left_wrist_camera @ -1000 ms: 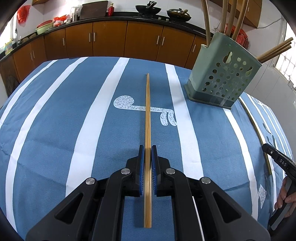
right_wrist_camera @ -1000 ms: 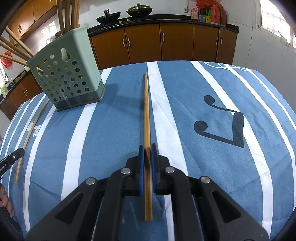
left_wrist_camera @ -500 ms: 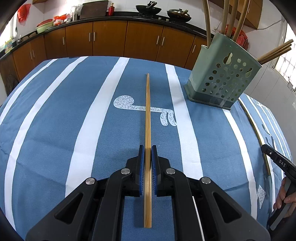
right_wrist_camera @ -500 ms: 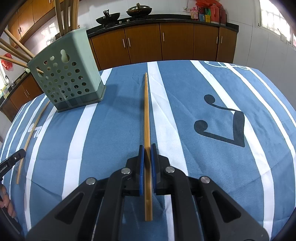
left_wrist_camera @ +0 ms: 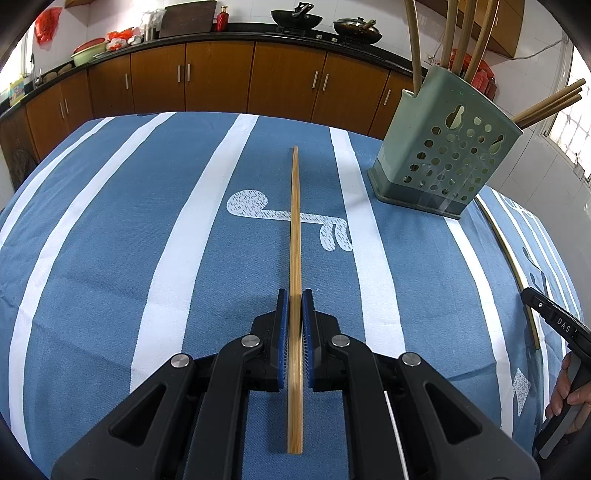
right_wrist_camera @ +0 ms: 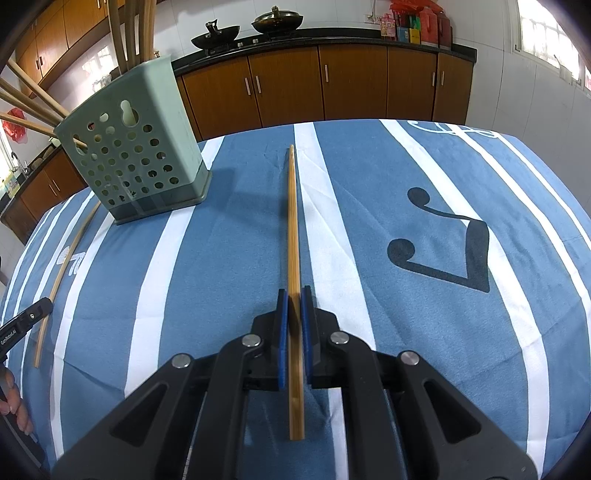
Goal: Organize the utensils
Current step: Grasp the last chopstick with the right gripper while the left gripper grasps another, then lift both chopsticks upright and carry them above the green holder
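a home kitchen. along the top of both views runs a row of brown wooden cabinets [left_wrist_camera: 218, 79] with metal handles, under a dark countertop [left_wrist_camera: 236, 35]. two black woks [left_wrist_camera: 295, 16] sit on a stove at the top centre of the left view. at the upper left of that view are a green basin [left_wrist_camera: 88, 55], a cutting board [left_wrist_camera: 188, 14] leaning on the white tiled wall, and a red bottle [left_wrist_camera: 221, 22]. at the upper right of the right view stand colourful jars and bottles [right_wrist_camera: 417, 26] near a bright window [right_wrist_camera: 543, 33]. in the foreground a blue and white striped cloth [left_wrist_camera: 147, 258] covers the tabletop, with a green perforated utensil holder [left_wrist_camera: 443, 155] holding wooden sticks.
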A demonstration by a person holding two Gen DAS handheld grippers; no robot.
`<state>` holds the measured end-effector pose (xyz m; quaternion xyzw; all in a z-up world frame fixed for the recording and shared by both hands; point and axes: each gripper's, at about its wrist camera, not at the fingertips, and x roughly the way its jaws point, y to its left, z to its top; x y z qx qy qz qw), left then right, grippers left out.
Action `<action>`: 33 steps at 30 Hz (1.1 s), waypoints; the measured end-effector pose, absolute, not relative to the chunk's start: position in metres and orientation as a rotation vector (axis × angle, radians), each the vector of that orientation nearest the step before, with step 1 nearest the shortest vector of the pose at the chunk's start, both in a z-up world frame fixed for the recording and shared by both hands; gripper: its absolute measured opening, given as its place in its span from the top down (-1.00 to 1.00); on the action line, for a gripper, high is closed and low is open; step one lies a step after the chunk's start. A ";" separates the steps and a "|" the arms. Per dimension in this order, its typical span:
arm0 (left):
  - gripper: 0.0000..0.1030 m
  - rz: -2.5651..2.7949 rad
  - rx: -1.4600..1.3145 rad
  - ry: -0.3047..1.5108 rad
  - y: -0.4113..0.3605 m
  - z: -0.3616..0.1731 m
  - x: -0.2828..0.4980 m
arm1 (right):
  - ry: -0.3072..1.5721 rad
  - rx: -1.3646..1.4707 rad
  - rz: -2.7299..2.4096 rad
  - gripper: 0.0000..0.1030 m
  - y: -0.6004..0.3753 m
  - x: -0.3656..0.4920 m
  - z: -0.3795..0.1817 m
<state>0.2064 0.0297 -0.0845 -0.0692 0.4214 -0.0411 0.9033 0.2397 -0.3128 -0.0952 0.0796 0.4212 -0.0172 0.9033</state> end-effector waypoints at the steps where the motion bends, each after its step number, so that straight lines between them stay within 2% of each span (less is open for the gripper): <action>1: 0.83 -0.085 -0.143 0.871 0.030 -0.085 0.206 | 0.871 0.165 -0.035 0.84 -0.313 0.240 -0.095; 11: 0.82 -0.072 -0.075 0.875 0.024 -0.084 0.200 | 0.874 0.137 -0.042 0.82 -0.308 0.234 -0.095; 13: 0.74 -0.079 -0.053 0.875 0.022 -0.084 0.193 | 0.875 0.133 -0.040 0.82 -0.307 0.229 -0.095; 17: 0.71 -0.076 -0.028 0.875 0.018 -0.084 0.186 | 0.875 0.145 -0.031 0.82 -0.309 0.225 -0.095; 20: 0.73 -0.070 -0.016 0.876 0.016 -0.084 0.186 | 0.875 0.135 -0.032 0.83 -0.309 0.225 -0.095; 22: 0.85 -0.064 -0.001 0.877 0.014 -0.084 0.186 | 0.876 0.121 -0.028 0.84 -0.309 0.225 -0.095; 33: 0.86 -0.109 -0.077 0.838 0.031 -0.054 0.177 | 0.755 0.184 -0.024 0.85 -0.326 0.206 -0.052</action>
